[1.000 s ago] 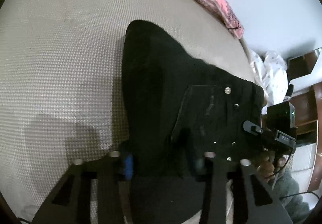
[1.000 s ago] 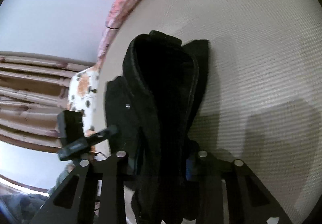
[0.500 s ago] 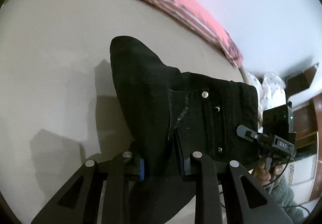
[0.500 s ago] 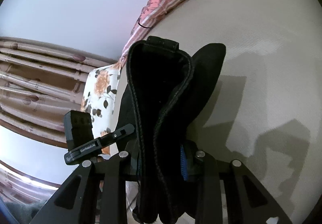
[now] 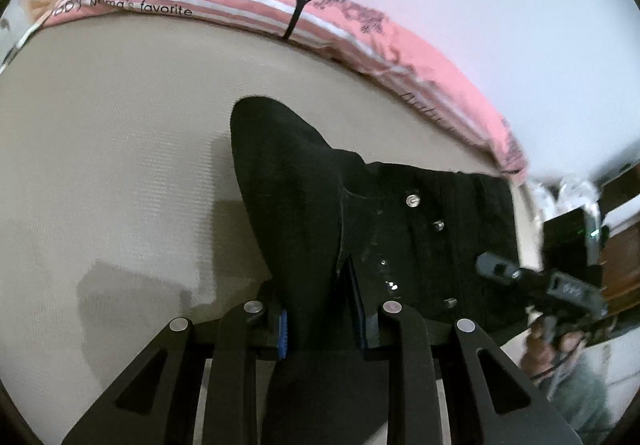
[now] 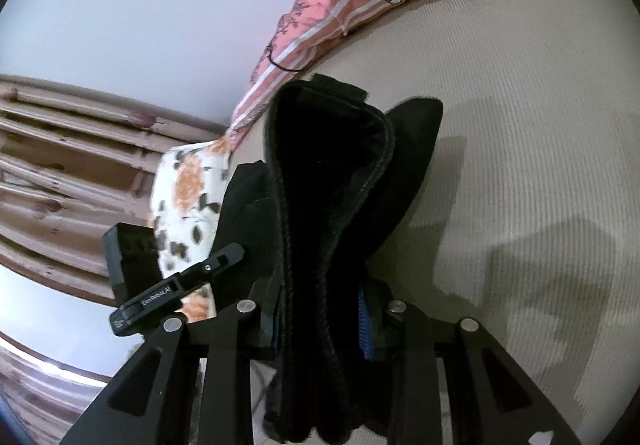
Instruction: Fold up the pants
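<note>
Left gripper [image 5: 322,319] jaws just closed, clamped on black pants [image 5: 320,213]; right gripper [image 6: 320,319] clamped on bunched waistband [image 6: 328,149]. Risk: thick folds slipping, dropping crooked on mattress [image 5: 120,149].

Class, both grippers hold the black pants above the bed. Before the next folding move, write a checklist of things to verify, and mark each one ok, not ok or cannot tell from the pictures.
1. Left gripper has fabric between its fingers: ok; its jaws have just been closing on the black denim pants.
2. Right gripper grips the bunched pants: ok.
3. Pants lifted off the beige woven bed surface: ok, with shadows underneath.
4. Bed surface ahead free of other things: ok.
5. Pink striped pillow out of the way: ok, at the far edge.
6. Layers aligned evenly: cannot tell, the fabric hangs bunched.
</note>
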A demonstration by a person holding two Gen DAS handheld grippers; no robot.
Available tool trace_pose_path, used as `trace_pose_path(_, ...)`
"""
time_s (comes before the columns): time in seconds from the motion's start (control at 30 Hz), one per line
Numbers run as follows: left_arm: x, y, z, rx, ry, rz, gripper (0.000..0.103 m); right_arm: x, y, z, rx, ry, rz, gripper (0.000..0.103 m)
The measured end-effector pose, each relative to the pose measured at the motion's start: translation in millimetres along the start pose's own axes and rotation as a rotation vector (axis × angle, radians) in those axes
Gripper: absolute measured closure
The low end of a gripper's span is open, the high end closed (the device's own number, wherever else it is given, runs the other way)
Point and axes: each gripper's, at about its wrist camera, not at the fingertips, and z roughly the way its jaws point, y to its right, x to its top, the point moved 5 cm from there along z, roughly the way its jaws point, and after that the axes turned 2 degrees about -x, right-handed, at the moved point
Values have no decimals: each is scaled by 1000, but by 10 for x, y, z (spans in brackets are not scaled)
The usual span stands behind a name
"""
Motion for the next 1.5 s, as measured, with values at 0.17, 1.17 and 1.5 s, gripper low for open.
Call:
trace_pose_path(0.17, -231, -250, 236, 96, -57, -32, 45, -132, 215, 57, -200, -13, -61, 61)
trace_pose_path(1.17, -1573, 396, -612, 482, 127, 201, 27, -1343, -644, -529, -529, 300, -313, 23)
trace_pose_path(1.5, -1774, 309, -757, 489, 145, 147, 27, -1552, -820, -557, -574, 313, -344, 16)
